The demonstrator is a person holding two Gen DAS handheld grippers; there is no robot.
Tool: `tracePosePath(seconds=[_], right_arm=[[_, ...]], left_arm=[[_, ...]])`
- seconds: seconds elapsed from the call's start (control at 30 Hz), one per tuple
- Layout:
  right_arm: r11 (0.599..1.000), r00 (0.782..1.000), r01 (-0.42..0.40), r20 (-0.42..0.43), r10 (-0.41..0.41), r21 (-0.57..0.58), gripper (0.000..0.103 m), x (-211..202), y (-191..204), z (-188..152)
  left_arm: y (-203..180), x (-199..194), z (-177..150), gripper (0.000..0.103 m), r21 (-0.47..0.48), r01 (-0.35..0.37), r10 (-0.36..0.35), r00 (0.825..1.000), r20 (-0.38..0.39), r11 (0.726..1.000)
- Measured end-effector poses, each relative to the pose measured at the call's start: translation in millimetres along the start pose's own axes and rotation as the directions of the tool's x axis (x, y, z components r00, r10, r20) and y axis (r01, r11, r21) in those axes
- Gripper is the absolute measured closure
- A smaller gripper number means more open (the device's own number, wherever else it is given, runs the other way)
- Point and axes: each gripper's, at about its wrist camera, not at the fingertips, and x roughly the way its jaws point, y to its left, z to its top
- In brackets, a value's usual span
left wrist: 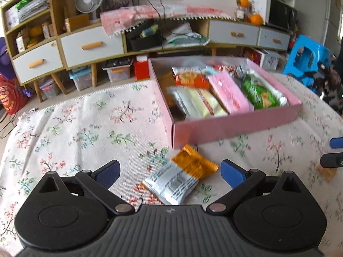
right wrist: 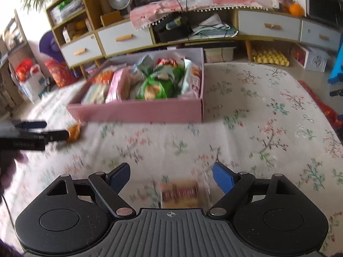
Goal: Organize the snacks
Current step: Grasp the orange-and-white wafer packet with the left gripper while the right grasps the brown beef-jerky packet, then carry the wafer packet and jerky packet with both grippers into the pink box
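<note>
The left tool stands wide open, its blue pads either side of an orange-and-silver snack packet that lies flat on the floral-clothed counter, just short of the pink box; no pad touches the packet, so the spread looks meant to straddle it before closing. The right tool is likewise open over a clear-wrapped brown biscuit pack, blurred, lying near the tool's base and well apart from the box. The box already holds several packets side by side, among them a green bag and a pink pack. In my judgement both loose items remain to be lifted in.
</note>
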Motion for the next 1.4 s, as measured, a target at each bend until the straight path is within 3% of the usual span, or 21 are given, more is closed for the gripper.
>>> tracePosePath(seconds=[0.23,0.3,0.43,0.53,0.63,0.8,0.97,1.4], right_arm=[[0.999,0.999,0.021,-0.036,-0.023,-0.034,0.017,6,2,-23],[0.997,0.999,0.033,-0.022,-0.034,-0.068,0.017,6,5,-27],[0.995,0.999,0.03,-0.011,-0.031,-0.09,0.017,4,8,-31],[0.994,0.999,0.032,-0.001,-0.033,-0.105,0.026,2,12,-34],[0.991,0.999,0.034,0.01,-0.033,-0.132,0.044,-1,16,-36],[0.989,1.0,0.007,0.011,-0.005,-0.146,0.059,-3,19,-35],[0.988,1.0,-0.015,0.008,0.016,-0.153,0.062,-4,23,-33],[0.99,0.997,-0.062,0.026,0.066,-0.125,0.062,-6,27,-9]], left_arm=[[-11,7,-11,0.022,0.094,0.039,-0.036,0.999,-0.028,0.995],[-13,6,-12,0.024,0.098,0.043,-0.041,0.999,-0.019,0.994],[-12,2,-16,0.04,0.077,0.064,-0.063,0.998,-0.014,0.995],[-14,-1,-18,0.05,0.064,0.056,-0.056,0.998,-0.011,0.996],[-19,-3,-20,0.056,0.064,0.038,-0.037,0.999,-0.006,0.997],[-26,-8,-21,0.062,0.066,-0.001,0.001,1.0,-0.011,0.998],[-34,-12,-21,0.068,0.088,-0.043,0.045,0.999,-0.016,0.995],[-37,-27,-13,0.069,0.042,-0.067,0.067,0.998,0.01,0.997]])
